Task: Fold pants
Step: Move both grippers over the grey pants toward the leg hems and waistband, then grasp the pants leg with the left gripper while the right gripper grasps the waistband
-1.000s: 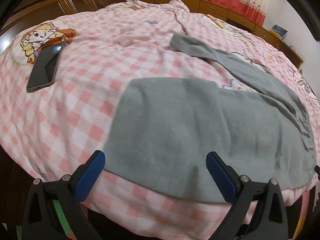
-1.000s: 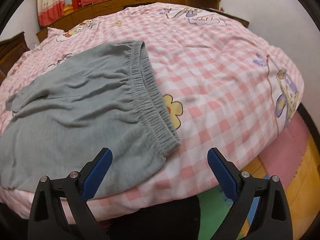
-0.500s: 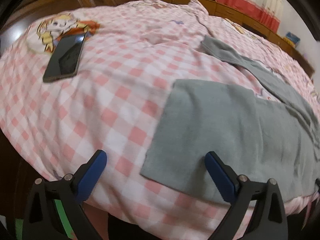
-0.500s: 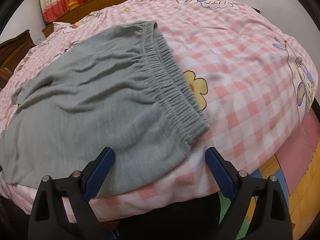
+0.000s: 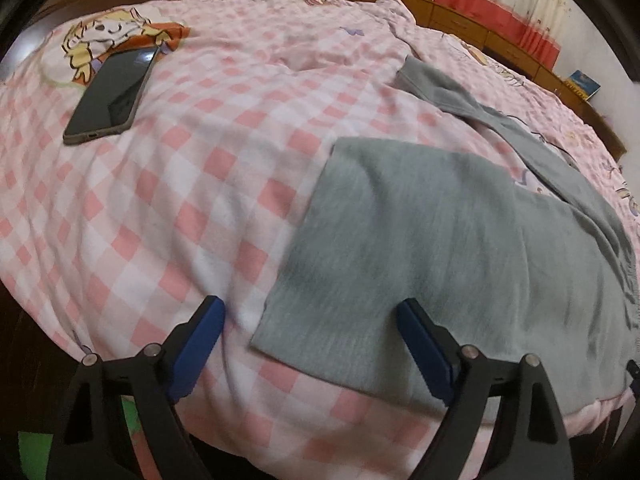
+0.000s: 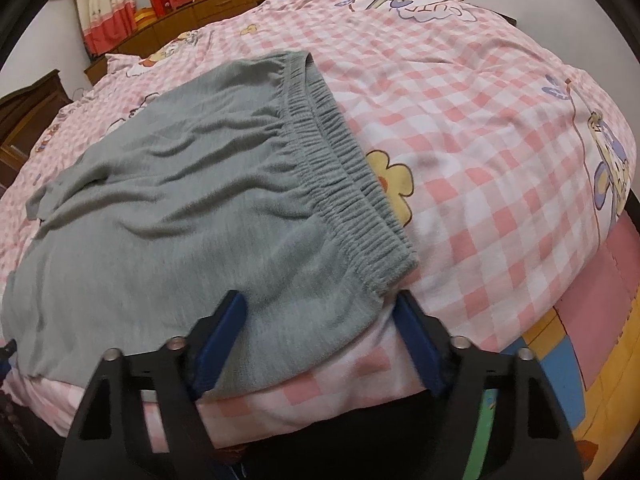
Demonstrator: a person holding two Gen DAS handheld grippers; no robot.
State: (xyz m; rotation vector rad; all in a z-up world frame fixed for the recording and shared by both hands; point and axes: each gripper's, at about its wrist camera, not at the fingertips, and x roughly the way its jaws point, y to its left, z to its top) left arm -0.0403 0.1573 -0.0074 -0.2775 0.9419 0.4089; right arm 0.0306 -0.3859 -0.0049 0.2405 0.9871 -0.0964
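Pants (image 5: pixel 460 248), grey with an elastic waistband (image 6: pixel 344 176), lie flat and unfolded along the near edge of a bed (image 5: pixel 208 184) covered in pink check. Their long axis runs along that edge: the waistband points toward the right gripper's side, the leg hems toward the left gripper's side, and the far leg (image 5: pixel 480 116) splays away from the near one toward the middle of the bed. The left gripper (image 5: pixel 308 344) hovers spread wide at the near leg's hem corner, holding nothing. The right gripper (image 6: pixel 320 340) is likewise spread, its jaws either side of the near waistband corner, with no cloth pinched. A dark phone (image 5: pixel 112 96) rests on the bed well apart from the pants, beyond the hem end. The risk, as judged from here, is that a jaw closing on the corner catches the check cover along with the knit, or takes only the top layer, so the fold drags the bedding or comes out skewed.
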